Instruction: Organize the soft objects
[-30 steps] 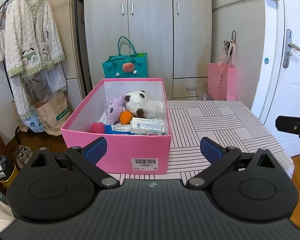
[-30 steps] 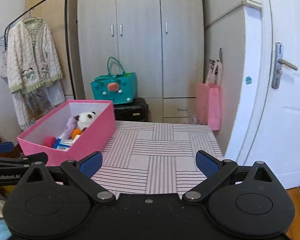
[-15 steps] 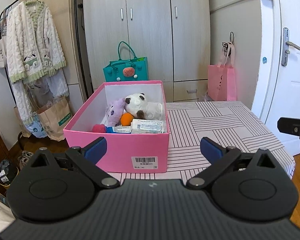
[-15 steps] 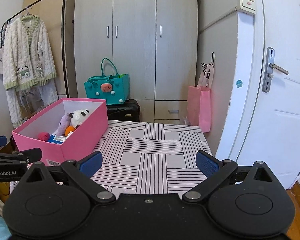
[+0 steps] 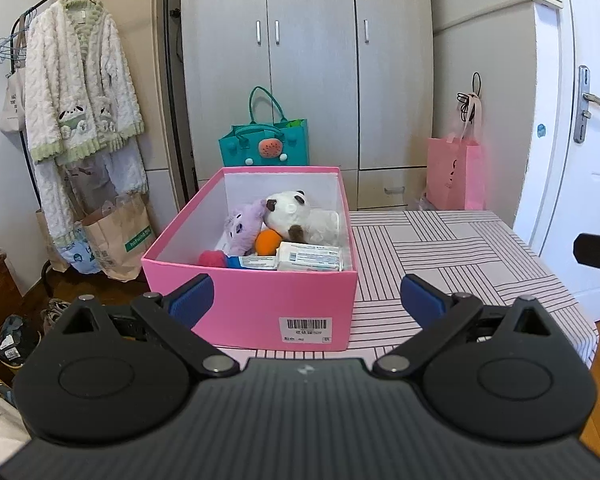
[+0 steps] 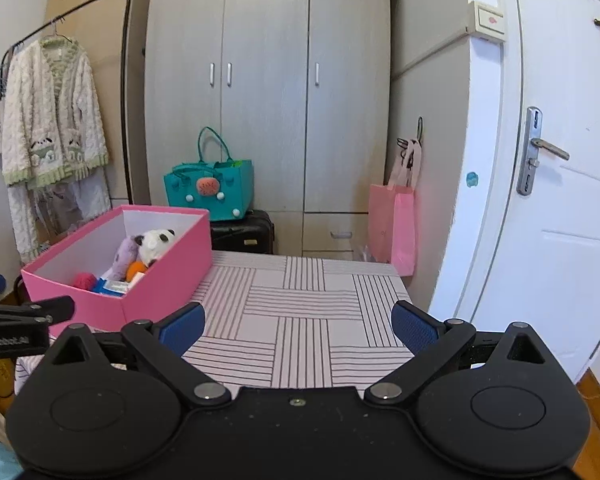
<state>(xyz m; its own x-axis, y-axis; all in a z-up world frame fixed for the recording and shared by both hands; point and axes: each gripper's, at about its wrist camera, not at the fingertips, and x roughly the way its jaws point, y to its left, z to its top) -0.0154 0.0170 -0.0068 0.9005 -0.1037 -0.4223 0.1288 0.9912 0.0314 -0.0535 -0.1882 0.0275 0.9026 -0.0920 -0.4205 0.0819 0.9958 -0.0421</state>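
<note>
Both grippers have drawn back from the table since a second ago, so the box looks smaller in each view and more floor and door show at the edges. Left gripper hangs in front of the box's near end with its blue pads spread wide and nothing between them; the right gripper sits over the striped table, its pads equally far apart and empty.

The box is pink outside, white inside, lidless, and stands on the left part of the table, a barcode label on its near wall. Soft things are heaped toward its near right corner. A white panda with dark ears lies on top near the far end, leaning against a lilac plush. Below them sit an orange ball and, at the near wall, a fuzzy red ball. A flat white packet with blue print lies along the near right side, touching the orange ball; something clear and crinkled sits behind it beside the panda, possibly a plastic wrap, though the view is too poor to be sure.

Beyond the table stand a grey wardrobe, a teal bag and a pink bag. White robes hang on a rack at the left.
</note>
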